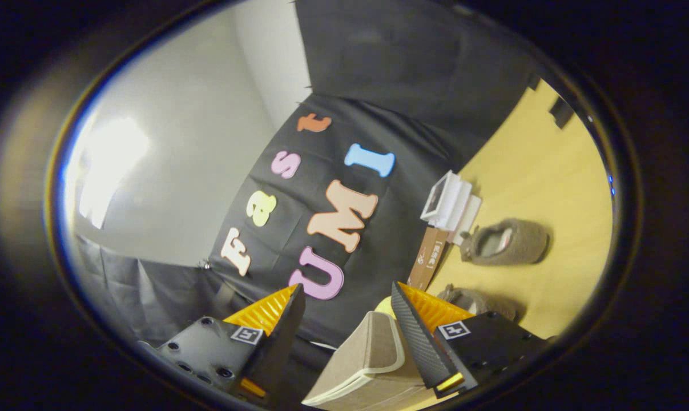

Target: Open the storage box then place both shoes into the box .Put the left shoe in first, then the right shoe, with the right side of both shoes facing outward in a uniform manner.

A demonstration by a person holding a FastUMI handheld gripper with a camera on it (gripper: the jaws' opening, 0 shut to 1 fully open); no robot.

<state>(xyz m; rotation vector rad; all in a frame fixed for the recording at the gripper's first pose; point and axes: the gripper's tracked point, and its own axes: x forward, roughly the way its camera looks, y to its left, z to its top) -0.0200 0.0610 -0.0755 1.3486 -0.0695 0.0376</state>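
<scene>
Nearest, the gripper is rolled hard over, its fingers apart with a beige box panel, apparently the lid, between them; it lies against one finger only, and a clamp cannot be confirmed. Beyond that finger one shoe lies on the yellow counter, a second shoe farther off, long axis running across the line of the fingers. Farthest, white boxes stand against the wall.
</scene>
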